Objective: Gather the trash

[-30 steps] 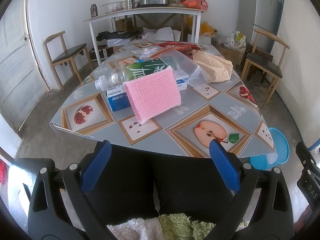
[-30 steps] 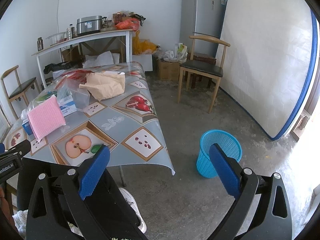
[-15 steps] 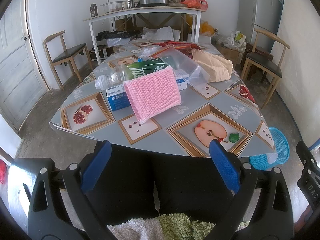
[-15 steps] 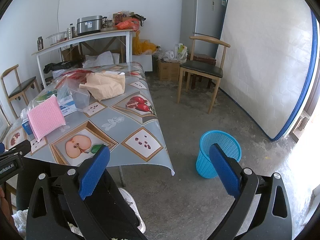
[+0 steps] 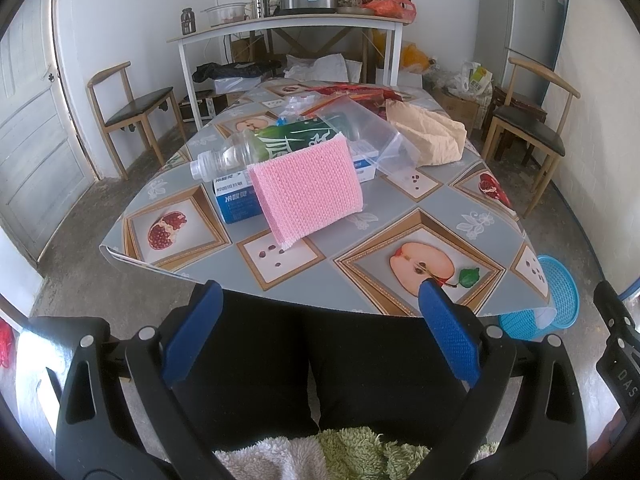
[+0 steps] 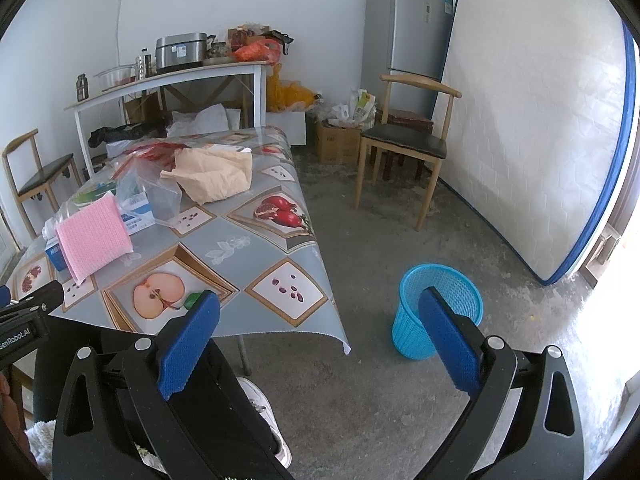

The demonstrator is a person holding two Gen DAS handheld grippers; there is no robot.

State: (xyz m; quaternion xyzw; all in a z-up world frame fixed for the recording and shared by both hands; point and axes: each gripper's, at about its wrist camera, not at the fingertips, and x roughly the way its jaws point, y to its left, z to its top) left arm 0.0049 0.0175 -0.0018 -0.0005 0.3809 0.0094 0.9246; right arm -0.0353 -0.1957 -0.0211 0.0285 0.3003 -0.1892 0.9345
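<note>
A seated person's black-trousered legs [image 5: 320,364] are filling the foreground as the left gripper [image 5: 320,334] is hovering above the lap with its blue-padded fingers [image 5: 194,334] standing wide apart and holding nothing. The right gripper [image 6: 318,344], likewise spread and empty, is hanging over the concrete floor beside the table [image 6: 256,248], with a white shoe [image 6: 260,404] showing below it. Just ahead, a fruit-print tablecloth is covering the table, and on it a pink cloth [image 5: 306,190] is leaning over a blue-and-white box [image 5: 236,200]. A clear plastic bottle [image 5: 256,150] with a green label is lying on its side on top of the box, its open neck pointing left. Behind them a clear plastic bag [image 5: 372,132] and a crumpled tan paper bag [image 5: 430,136] are resting on the cloth, with red wrappers [image 5: 352,90] farther back. A blue mesh wastebasket [image 6: 438,310] is standing on the floor near the table's right corner. Wooden chairs [image 6: 404,144], a white side table [image 5: 288,30], a grey refrigerator [image 6: 404,32] and an upright mattress [image 6: 536,128] are lining the walls beyond.
</note>
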